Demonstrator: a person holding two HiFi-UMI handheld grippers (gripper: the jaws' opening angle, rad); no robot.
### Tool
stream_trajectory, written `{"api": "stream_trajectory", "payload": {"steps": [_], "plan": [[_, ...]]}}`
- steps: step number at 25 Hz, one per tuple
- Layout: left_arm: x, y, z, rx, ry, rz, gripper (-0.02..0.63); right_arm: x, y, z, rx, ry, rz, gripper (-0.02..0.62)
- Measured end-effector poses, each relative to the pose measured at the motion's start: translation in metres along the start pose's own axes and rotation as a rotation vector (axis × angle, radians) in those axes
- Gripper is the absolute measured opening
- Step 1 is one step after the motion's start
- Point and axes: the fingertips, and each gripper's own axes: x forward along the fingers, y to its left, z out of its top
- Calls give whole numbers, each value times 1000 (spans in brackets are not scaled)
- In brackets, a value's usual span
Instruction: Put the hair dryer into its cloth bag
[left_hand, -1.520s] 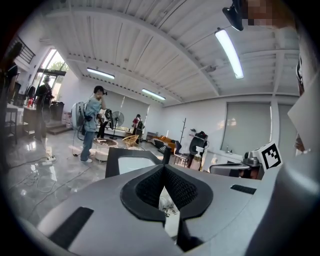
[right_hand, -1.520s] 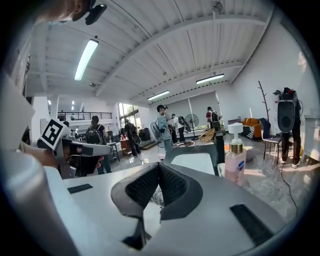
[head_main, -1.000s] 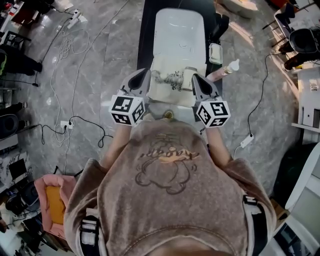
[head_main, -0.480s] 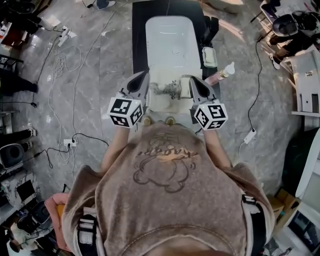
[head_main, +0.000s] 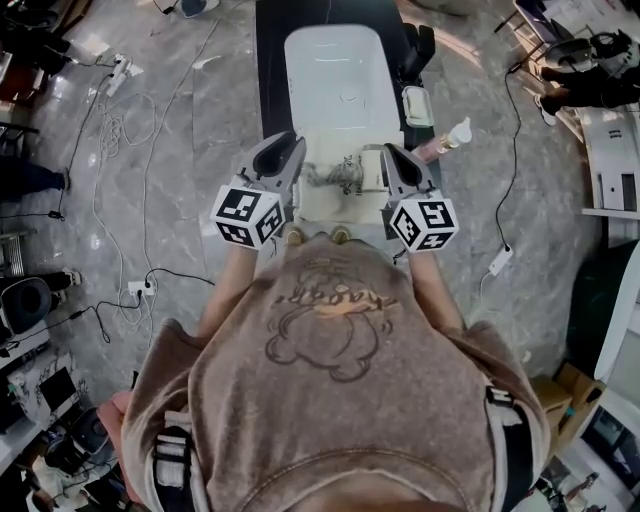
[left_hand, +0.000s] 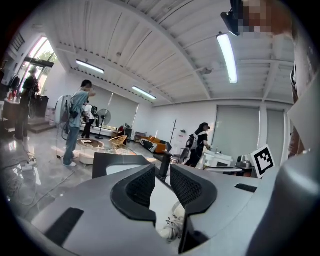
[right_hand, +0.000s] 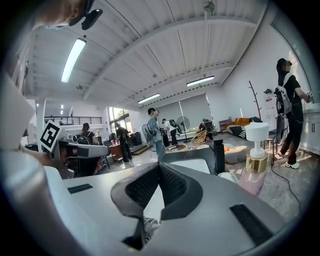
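In the head view, a cream cloth bag with dark print (head_main: 335, 185) is lying on the near end of a glossy white counter (head_main: 335, 70). The left tongs (head_main: 284, 147) and right tongs (head_main: 396, 157) are flanking it at either side. A pink pump bottle with a white top (head_main: 446, 143) is standing to the right. The hair dryer is not showing as a separate shape.

In the left gripper view, the left tongs (left_hand: 162, 171) are standing slightly apart, having just been opening. They are pressing on nothing, and the bag's bunched cloth (left_hand: 172, 227) is sitting below them.

In the right gripper view, the right tongs (right_hand: 159, 168) are meeting at their tips, closed. The bag's cloth (right_hand: 146, 224) is peeking beneath, and the bottle (right_hand: 255, 172) is standing to the right.
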Motion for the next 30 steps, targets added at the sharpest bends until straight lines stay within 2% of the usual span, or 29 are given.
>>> {"api": "stream_trajectory", "payload": {"steps": [7, 12, 16, 20, 30], "plan": [[10, -6, -8, 28, 49, -75, 231, 1, -4, -2, 1, 8, -23, 2], [22, -22, -22, 85, 104, -168, 350, -8, -8, -6, 5, 10, -47, 2], [33, -35, -40, 130, 182, -259, 409, -16, -11, -7, 13, 10, -71, 2], [47, -47, -68, 197, 288, -339, 431, -23, -13, -7, 17, 10, -90, 2], [69, -61, -138, 346, 498, -488, 428, -38, -19, -16, 31, 19, -148, 2]]}}
